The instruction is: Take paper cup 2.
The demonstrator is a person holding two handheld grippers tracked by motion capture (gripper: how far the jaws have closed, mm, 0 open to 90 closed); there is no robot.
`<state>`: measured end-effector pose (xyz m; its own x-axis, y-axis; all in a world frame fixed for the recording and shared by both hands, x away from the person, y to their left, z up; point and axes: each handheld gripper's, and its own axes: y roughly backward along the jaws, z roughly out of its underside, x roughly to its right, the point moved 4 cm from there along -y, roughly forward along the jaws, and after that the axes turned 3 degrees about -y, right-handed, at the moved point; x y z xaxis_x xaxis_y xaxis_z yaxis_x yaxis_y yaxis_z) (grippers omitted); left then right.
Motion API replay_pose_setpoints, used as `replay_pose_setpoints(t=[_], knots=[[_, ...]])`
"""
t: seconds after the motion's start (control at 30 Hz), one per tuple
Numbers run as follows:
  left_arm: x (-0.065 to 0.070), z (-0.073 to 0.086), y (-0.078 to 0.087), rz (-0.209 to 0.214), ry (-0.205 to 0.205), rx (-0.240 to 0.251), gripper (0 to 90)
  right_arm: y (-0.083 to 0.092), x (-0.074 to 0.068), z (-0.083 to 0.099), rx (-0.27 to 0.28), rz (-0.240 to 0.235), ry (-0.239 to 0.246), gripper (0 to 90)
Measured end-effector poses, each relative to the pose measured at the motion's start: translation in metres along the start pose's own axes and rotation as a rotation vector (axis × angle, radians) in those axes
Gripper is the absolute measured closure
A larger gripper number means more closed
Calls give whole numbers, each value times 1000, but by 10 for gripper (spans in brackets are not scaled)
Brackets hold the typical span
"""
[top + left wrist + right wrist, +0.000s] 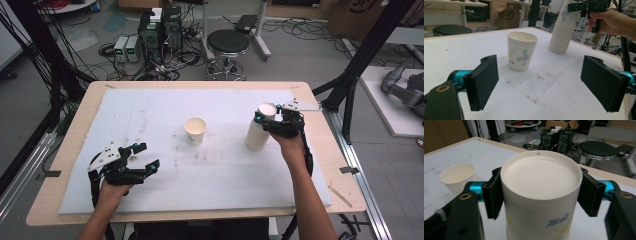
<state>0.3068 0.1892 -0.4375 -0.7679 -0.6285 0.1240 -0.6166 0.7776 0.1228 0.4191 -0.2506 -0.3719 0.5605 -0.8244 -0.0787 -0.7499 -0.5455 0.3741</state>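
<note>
1. Tall stack of white paper cups: right side of table; right tongs clamp its top cup.
2. Risk: several nested cups lifting together, toppling stack.
3. Left tongs: wide, empty.

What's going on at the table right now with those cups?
A person works two hand-held grippers over a white mat. The right gripper has its jaws against both sides of the top cup of an upside-down stack of paper cups, near the table's right side. A single paper cup stands upright and alone mid-table. The left gripper is held over the near left of the mat, jaws wide open, nothing between them, pointing toward the single cup.
</note>
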Motion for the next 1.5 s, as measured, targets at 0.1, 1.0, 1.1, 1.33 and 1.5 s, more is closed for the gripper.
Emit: replay_pose_setpoints(t=[0.1, 1.0, 1.1, 1.33, 1.5], knots=[[0, 0, 0, 2, 1, 0, 148, 0, 0, 0, 0, -1, 6, 330], [1, 0, 0, 6, 0, -1, 149, 8, 0, -18, 26, -3, 1, 334], [1, 0, 0, 6, 2, 0, 149, 13, 1, -25, 42, -5, 3, 336], [1, -1, 0, 8, 3, 1, 149, 26, -1, -42, 63, -4, 22, 345], [1, -1, 0, 8, 3, 1, 149, 34, -4, -52, 82, -9, 28, 346]])
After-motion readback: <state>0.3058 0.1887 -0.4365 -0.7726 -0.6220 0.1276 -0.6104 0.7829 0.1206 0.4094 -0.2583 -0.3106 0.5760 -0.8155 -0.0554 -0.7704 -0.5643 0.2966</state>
